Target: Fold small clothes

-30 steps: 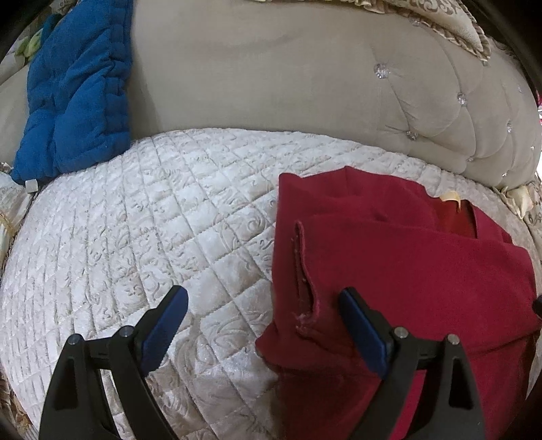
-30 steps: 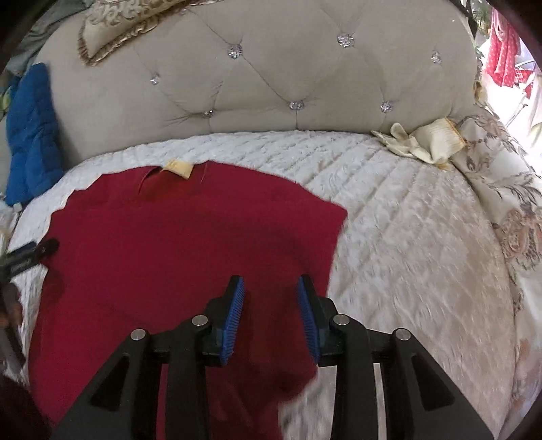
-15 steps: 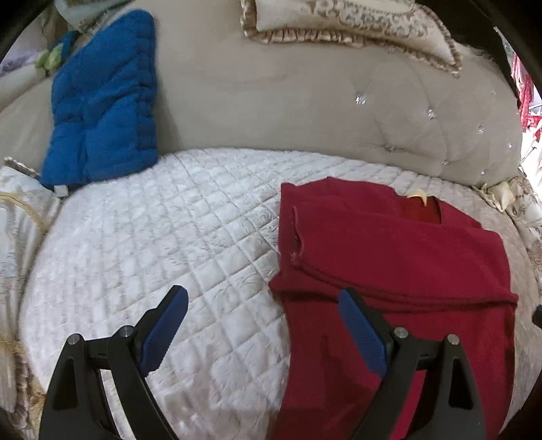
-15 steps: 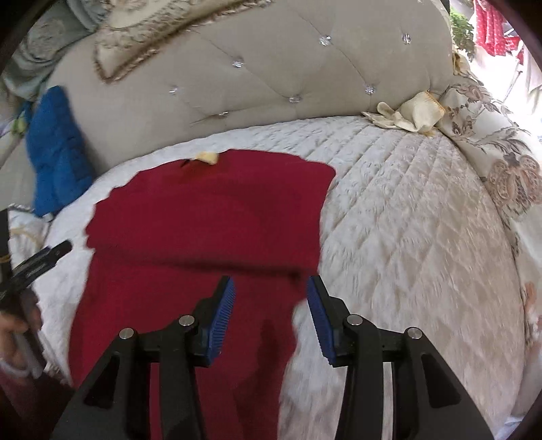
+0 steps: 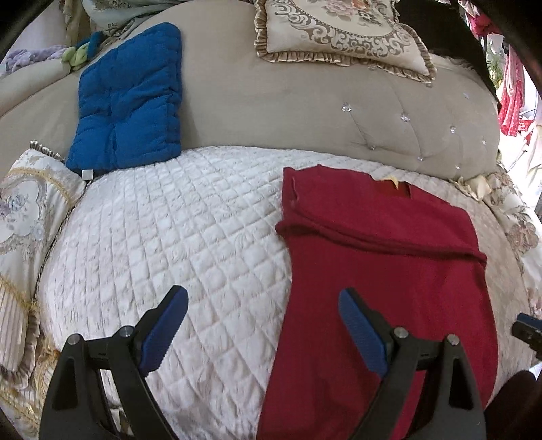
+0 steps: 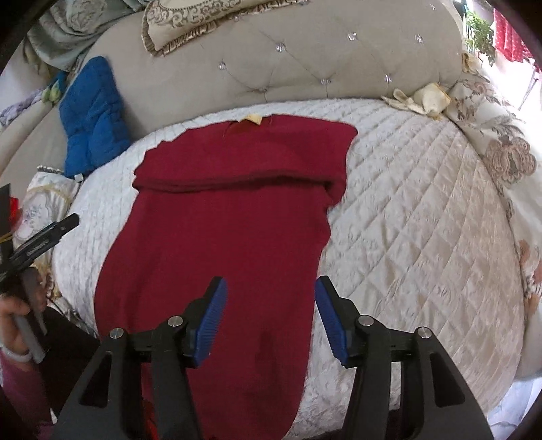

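I see the red garment (image 6: pixel 223 216) flat on the quilted bed (image 6: pixel 423 220), sleeves folded across; my left tongs (image 5: pixel 262 333) and right tongs (image 6: pixel 269 320) hang released over its hem.

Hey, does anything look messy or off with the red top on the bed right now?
A darker patch marks the red top near its lower end, maybe a damp spot or shadow. Otherwise it lies flat, sleeves folded across.

Home living room: tufted sofa (image 5: pixel 305 101), ornate cushion (image 5: pixel 342 30), quilted seat cover (image 5: pixel 169 237).
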The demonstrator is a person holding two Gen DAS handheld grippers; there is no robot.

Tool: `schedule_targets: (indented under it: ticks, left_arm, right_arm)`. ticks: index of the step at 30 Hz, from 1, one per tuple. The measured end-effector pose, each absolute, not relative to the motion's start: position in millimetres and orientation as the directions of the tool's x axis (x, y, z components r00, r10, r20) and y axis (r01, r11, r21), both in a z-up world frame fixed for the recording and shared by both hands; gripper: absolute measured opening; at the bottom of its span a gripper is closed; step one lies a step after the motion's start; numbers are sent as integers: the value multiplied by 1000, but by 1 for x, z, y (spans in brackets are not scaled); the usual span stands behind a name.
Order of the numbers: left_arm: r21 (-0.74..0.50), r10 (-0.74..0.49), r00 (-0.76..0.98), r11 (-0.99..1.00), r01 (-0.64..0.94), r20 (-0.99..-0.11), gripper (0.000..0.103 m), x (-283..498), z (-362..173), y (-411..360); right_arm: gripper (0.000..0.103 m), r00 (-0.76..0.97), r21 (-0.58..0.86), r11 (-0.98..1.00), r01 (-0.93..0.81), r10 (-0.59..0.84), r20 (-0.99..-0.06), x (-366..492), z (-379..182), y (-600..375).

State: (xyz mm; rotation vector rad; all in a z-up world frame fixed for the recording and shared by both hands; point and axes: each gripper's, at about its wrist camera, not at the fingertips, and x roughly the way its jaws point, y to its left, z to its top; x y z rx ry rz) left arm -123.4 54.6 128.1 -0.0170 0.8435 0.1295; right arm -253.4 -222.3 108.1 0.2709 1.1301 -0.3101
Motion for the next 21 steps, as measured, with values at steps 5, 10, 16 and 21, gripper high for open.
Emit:
schedule_targets:
  ticks: [5,10,16,21]
  left_arm:
    - [37,111,661,992,-125,-742,93,-137,128,54]
    - [43,113,653,992,-122,-749,93,-142,122,52]
    - [28,103,629,991,-128,-770,93,-146,109,55]
    - [15,88,609,992,-125,-788,93,-148,99,57]
  right_arm:
    - [34,356,37,921,387,-112,-928,-263,88,-216]
    - [35,309,24,912,409,-113,-944,-274,67,-215]
    - [35,279,-15,910,415,-143,-950,-281,53,-210]
    - [35,281,-28,916,401,-152,-948,-284,56,-206]
